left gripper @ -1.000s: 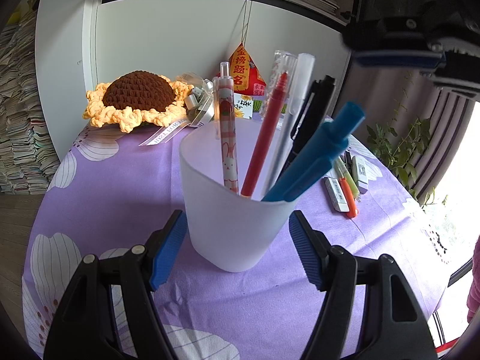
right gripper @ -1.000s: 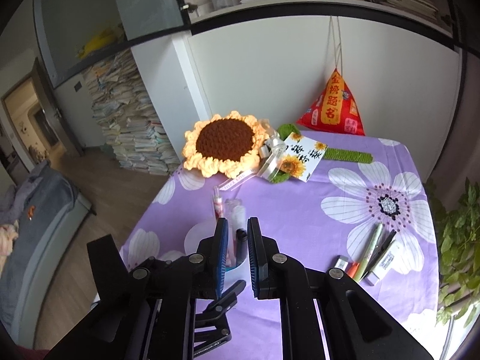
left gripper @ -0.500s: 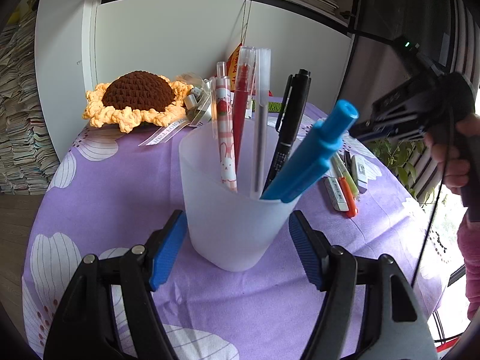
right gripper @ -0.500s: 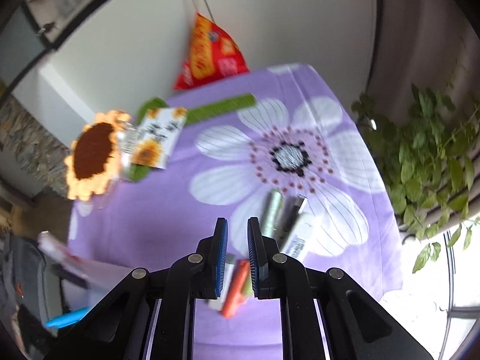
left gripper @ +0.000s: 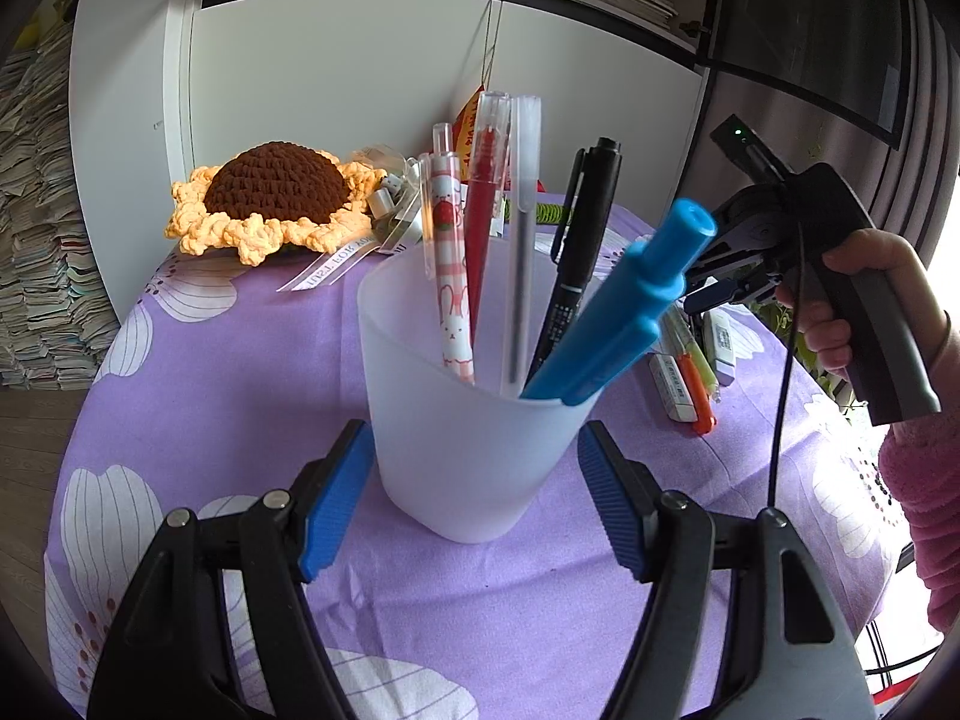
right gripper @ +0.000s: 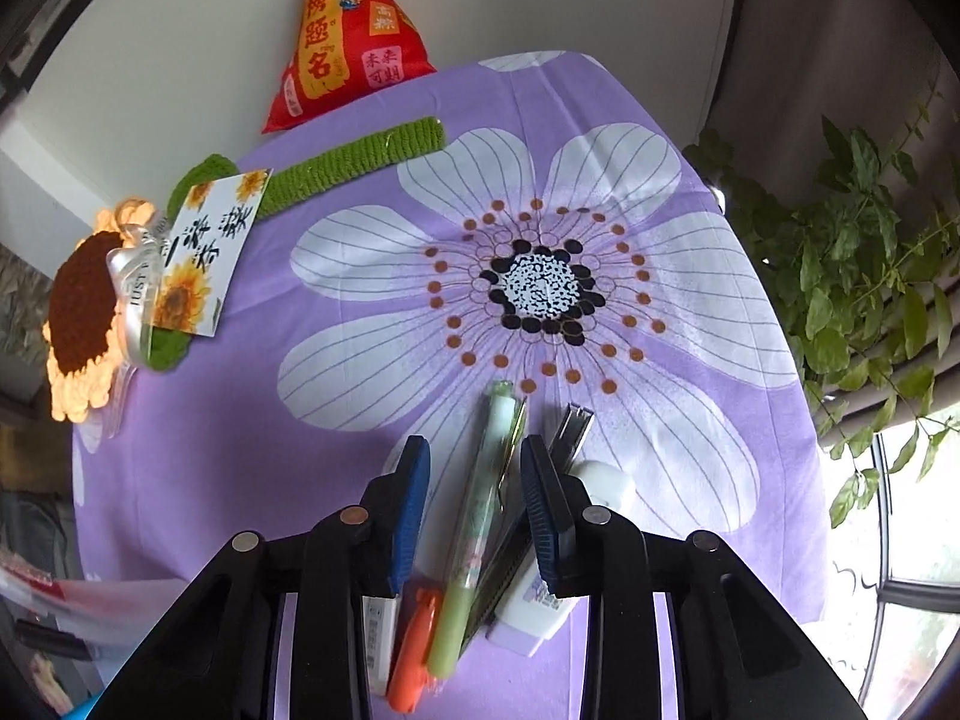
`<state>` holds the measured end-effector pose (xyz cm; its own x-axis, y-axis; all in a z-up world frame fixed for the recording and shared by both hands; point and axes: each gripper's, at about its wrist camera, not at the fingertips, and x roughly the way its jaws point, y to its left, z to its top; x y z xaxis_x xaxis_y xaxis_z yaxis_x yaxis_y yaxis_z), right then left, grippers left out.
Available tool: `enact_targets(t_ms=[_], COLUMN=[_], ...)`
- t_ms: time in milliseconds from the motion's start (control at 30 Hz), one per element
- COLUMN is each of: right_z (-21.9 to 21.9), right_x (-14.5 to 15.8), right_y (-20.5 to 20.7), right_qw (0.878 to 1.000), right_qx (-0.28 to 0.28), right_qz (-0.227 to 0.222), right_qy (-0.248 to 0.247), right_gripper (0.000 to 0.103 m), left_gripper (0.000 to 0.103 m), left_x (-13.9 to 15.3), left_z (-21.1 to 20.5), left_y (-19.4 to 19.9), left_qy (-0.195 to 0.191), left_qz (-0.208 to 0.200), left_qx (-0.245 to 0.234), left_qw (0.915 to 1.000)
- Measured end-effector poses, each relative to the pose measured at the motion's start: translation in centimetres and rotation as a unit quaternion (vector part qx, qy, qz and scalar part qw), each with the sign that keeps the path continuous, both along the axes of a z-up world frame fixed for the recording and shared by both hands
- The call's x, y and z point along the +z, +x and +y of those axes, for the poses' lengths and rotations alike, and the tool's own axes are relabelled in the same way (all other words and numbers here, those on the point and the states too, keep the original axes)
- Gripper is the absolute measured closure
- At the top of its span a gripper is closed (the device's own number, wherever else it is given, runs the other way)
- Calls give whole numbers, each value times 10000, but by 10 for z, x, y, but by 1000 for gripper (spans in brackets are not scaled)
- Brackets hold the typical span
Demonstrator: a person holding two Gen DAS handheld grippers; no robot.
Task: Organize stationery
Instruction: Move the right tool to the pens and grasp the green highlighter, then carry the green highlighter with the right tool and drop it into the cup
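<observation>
A frosted white cup (left gripper: 468,468) stands on the purple flowered cloth (left gripper: 240,396), and my left gripper (left gripper: 474,432) is shut on its sides. Inside the cup lean a pink pen (left gripper: 447,276), a red pen (left gripper: 483,210), a clear pen (left gripper: 523,228), a black marker (left gripper: 579,252) and a thick blue marker (left gripper: 624,312). My right gripper (right gripper: 475,447) points steeply down over a pile of loose stationery, its jaws opening. A green pen (right gripper: 480,510) lies between the pads, untouched. Beside it are an orange highlighter (right gripper: 414,654), a dark pen (right gripper: 570,426) and a white correction tape (right gripper: 534,606).
A crochet sunflower (left gripper: 270,198) with a card (right gripper: 204,258) and green stem (right gripper: 360,162) lies at the back of the table. A red pouch (right gripper: 342,42) hangs on the wall. A leafy plant (right gripper: 870,276) stands past the table's right edge.
My right gripper swung from above the cup to the loose pile at the right, tipped downward, and its shut jaws parted. The pens in the cup settled. The left gripper stayed put.
</observation>
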<state>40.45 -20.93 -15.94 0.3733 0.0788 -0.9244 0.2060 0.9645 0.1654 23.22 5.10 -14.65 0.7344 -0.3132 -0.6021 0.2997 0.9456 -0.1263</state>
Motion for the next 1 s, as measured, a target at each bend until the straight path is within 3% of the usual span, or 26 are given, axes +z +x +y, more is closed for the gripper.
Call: enact_targets(t_ms=[167, 300, 367, 500, 1000], right_z=[2, 12, 16, 13, 38], right_x=[-7, -8, -9, -5, 84], right_y=[11, 15, 15, 12, -63], right_qw=[9998, 9986, 9972, 9986, 9896], right_qx=[-90, 13, 50, 57, 507], right_qz=[95, 55, 68, 23, -1308], right_qy=[-116, -519, -742, -527, -313], right_gripper=[72, 72, 85, 87, 87], left_gripper=[34, 34, 34, 34, 34], left_x=[0, 0, 0, 0, 0], left_z=[1, 2, 1, 1, 2], left_y=[1, 4, 3, 3, 4], left_qy=[0, -3, -3, -2, -3], left_qz=[1, 4, 4, 6, 10], left_qx=[0, -3, -2, -1, -4], left_qw=[10000, 10000, 10000, 10000, 10000])
